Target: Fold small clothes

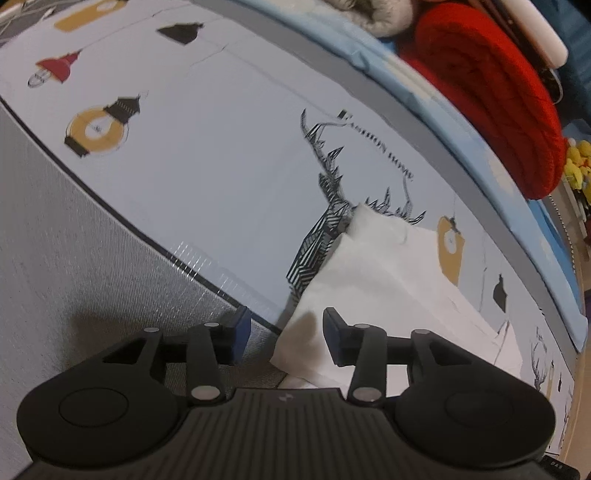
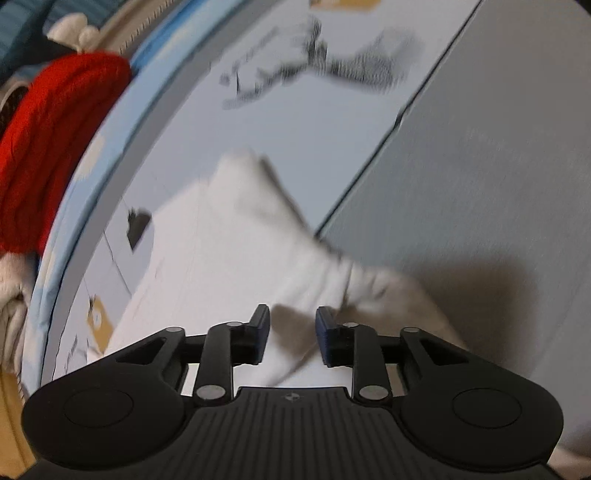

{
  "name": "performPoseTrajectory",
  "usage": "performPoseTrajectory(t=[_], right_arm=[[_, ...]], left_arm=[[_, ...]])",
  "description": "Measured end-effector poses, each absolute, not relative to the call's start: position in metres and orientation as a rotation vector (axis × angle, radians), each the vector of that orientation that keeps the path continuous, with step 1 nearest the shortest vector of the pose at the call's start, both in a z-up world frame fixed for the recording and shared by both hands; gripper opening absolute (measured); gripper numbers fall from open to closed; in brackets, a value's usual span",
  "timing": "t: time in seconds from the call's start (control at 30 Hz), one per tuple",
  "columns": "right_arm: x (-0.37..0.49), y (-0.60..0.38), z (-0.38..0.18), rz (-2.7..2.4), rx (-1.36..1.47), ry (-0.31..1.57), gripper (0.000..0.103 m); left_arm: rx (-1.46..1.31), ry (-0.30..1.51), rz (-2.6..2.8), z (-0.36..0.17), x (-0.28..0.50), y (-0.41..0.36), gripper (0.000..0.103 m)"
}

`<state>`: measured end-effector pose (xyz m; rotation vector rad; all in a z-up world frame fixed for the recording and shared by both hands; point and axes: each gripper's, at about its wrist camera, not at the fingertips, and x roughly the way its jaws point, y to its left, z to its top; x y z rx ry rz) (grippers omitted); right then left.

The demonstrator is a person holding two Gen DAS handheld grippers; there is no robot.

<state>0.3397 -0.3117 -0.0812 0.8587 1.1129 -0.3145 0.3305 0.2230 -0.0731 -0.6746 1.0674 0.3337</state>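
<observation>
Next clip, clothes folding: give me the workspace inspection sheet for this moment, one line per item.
Surface: pale printed sheet with lamp and deer motifs, beside a grey textured cover.
Job's things: white garment lying on the sheet, one corner over onto the grey cover.
Clutter: red knitted item and a grey-white fabric heap along the far edge.
Grippers: left claw open, garment corner below the gap; right claw open above the garment, pads not pressing on it.
Cables: nothing seen.
Surroundings: blue bedding border; yellow plush items at the edge; right view blurred.
</observation>
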Motion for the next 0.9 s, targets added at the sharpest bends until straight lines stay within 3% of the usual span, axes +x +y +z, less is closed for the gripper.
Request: performPoseTrajectory(t=[0.13,0.2,0.27,0.3,0.5,0.73,0.9], right_arm=[[0.342,-0.316,-0.09,-0.333,0.892,1.129,0.029],[0.34,-0.318,-0.091,-0.342,0.908,1.129,0.029],[0.34,-0.319,-0.089,-0.336,0.91,1.117,0.022],[0.34,-0.32,-0.087,-0.327,0.911,1.107,0.01],[0.335,-0.333,-0.071,-0.348,0.908,1.02,0.003],[0.333,-0.337,-0.078,-0.412,0.862,1.075,0.007],[0.329,-0.318,-0.05,-0.404,0.753,1.005,0.008]], left_arm=[[-0.682,1.101,0.327,-0.084,0.333,0.221,0.047],[-0.678,1.111,0.316,-0.087,0.334,0.219,0.042],[-0.664,1.105,0.292,-0.086,0.336,0.216,0.006],[-0.639,1.093,0.291,-0.082,0.336,0.213,0.003],[-0.55,0.99,0.187,-0.045,0.331,0.19,0.002],[-0.482,1.086,0.237,-0.058,0.333,0.184,0.001],[-0.479,1.006,0.272,-0.045,0.327,0.192,0.019]])
